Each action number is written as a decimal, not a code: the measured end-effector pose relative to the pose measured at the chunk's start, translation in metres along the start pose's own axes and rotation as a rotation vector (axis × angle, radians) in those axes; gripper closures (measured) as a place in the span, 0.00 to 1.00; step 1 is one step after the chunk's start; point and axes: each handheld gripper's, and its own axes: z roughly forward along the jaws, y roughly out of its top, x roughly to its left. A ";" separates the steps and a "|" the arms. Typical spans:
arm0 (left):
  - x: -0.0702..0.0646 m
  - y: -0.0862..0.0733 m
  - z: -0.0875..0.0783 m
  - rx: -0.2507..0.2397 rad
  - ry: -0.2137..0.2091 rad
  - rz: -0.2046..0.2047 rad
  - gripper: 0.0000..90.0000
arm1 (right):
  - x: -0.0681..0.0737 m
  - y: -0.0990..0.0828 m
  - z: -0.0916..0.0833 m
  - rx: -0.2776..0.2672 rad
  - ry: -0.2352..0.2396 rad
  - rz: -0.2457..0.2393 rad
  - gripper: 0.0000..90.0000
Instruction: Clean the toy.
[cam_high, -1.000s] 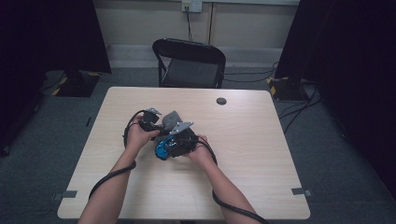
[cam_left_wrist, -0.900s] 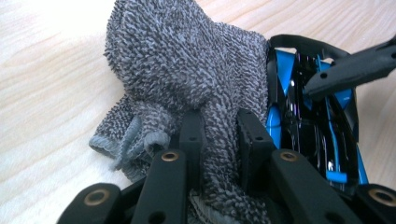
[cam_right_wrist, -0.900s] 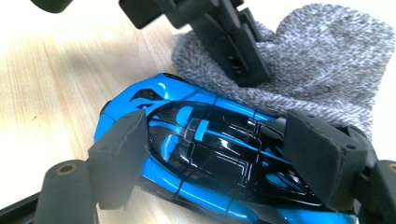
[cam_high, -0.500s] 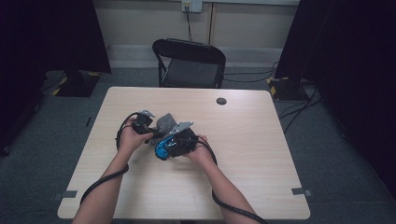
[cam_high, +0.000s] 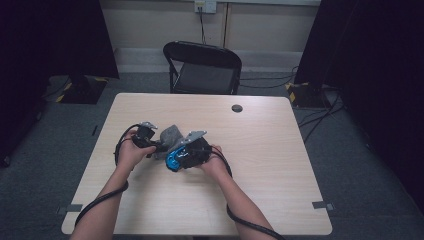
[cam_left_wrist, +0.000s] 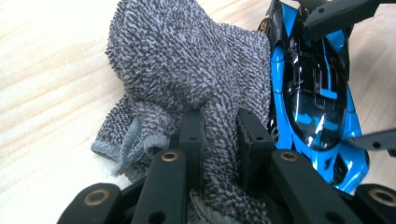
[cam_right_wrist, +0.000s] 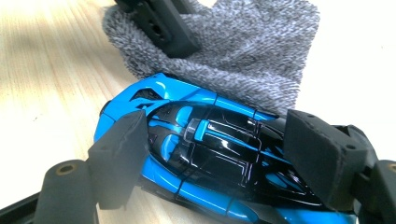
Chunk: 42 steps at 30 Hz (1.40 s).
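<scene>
Item one: your left gripper (cam_high: 156, 146), held over the left-centre of the wooden table (cam_high: 270, 150), jaws pinched together on a fold of the grey cloth (cam_left_wrist: 187, 70); in the left gripper view the fleecy fabric bunches up between the two black jaws and spreads away beyond them onto the tabletop. Item two: your right gripper (cam_right_wrist: 219, 154), just right of the left one, jaws set either side of the blue and black toy car (cam_right_wrist: 210, 154); in the right gripper view the left pad lies against the car's flank and the right pad sits at its other side, so you have the car clamped across its width. Item three: the toy car itself (cam_high: 173, 161), lying on the table at the near edge of the cloth, touching it, with the cloth (cam_high: 170, 136) on its far side. Item four: a small dark round disc (cam_high: 237, 108) on the far part of the table, well apart from both hands. Item five: a black folding chair (cam_high: 202, 67) beyond the far table edge.
</scene>
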 end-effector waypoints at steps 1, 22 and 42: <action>0.000 -0.001 -0.001 -0.002 -0.002 -0.005 0.83 | 0.000 0.000 0.000 0.000 0.000 0.002 0.25; -0.002 -0.034 -0.024 -0.019 -0.025 -0.040 0.83 | 0.002 0.001 0.001 0.000 -0.001 0.003 0.25; -0.007 -0.056 -0.043 -0.003 -0.025 -0.023 0.83 | 0.004 0.002 0.001 0.006 -0.002 0.005 0.25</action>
